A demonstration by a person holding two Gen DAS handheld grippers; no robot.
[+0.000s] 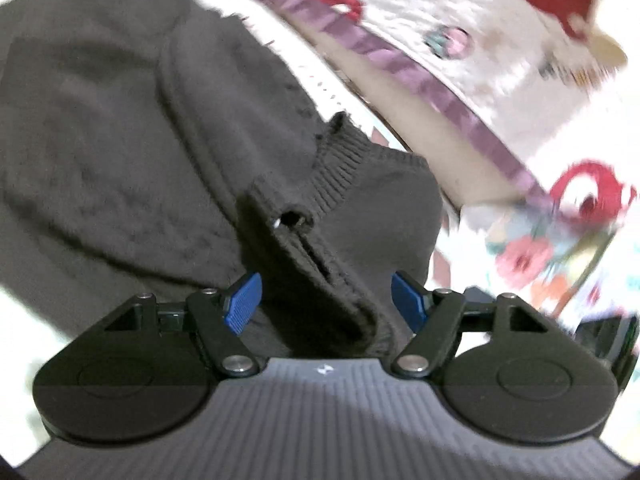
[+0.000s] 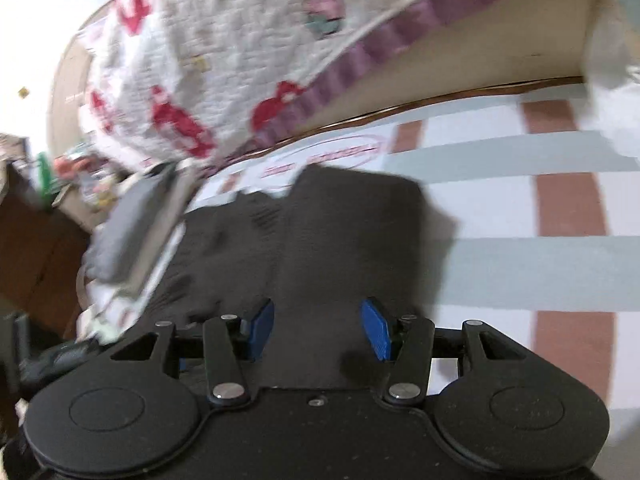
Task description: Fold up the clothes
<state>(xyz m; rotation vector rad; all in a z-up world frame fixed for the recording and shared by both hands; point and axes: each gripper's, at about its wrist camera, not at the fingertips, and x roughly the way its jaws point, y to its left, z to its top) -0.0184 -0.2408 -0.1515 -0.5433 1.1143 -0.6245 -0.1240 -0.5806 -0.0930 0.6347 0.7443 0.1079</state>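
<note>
A dark grey knit cardigan point(image 1: 120, 120) lies spread on the bed. In the left wrist view its ribbed collar point(image 1: 340, 168) and a folded button band point(image 1: 304, 248) run down between the blue pads. My left gripper point(image 1: 326, 302) stands open around that band, and neither pad presses on it. In the right wrist view a flat, folded part of the same cardigan point(image 2: 352, 232) lies under and ahead of my right gripper point(image 2: 318, 330). That gripper is open, its pads apart just above the cloth, holding nothing.
A white quilt with red shapes and a purple border point(image 1: 440, 20) point(image 2: 200, 60) is piled behind the cardigan. The bed sheet point(image 2: 520, 208) has pale green and brown bands. A blurred grey object point(image 2: 132, 220) lies at the cardigan's left edge, with clutter beyond.
</note>
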